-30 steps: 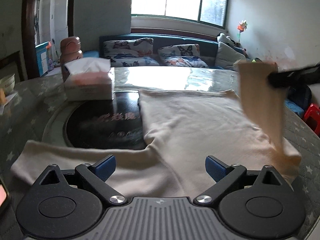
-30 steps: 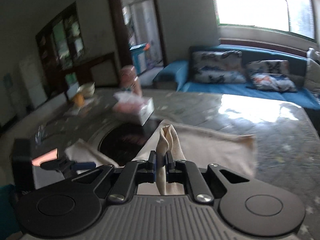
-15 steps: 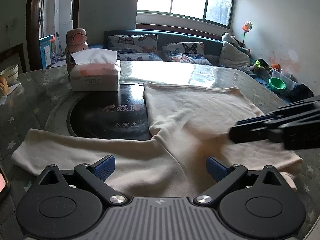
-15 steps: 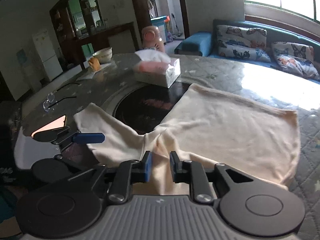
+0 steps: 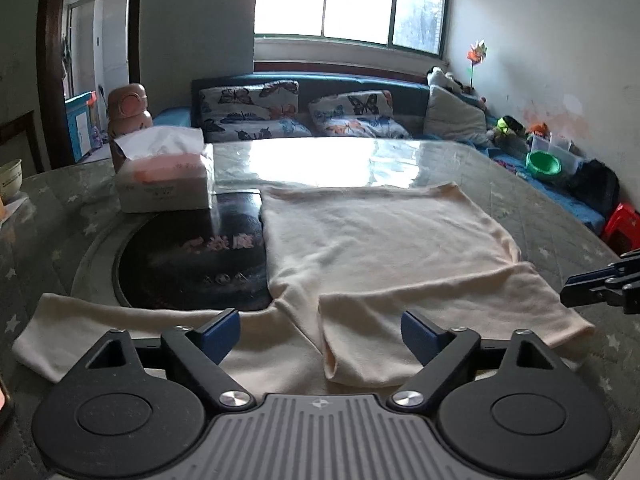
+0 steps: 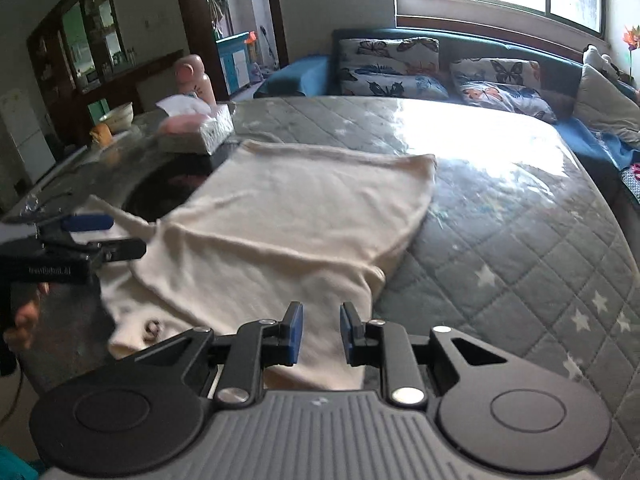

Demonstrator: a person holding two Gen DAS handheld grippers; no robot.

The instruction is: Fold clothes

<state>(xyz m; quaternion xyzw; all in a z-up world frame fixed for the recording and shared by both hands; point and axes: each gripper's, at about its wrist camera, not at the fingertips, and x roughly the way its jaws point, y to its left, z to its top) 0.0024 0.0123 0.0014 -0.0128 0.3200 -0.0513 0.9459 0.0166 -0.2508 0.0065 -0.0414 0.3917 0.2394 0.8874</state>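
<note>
A cream long-sleeved top lies flat on the quilted table. Its right sleeve is folded across the lower body; its left sleeve stretches out to the left. My left gripper is open and empty, just above the near edge of the top. My right gripper is open a little and empty above the folded sleeve. It also shows at the right edge of the left wrist view. The top fills the middle of the right wrist view.
A tissue box stands at the back left beside a pink bottle. A dark round hotplate is set in the table, partly under the top. A sofa with butterfly cushions runs behind the table. A bowl sits far left.
My right gripper carried the right sleeve across the body, laid it down, opened and drew back to the right. My left gripper stayed open in place.
</note>
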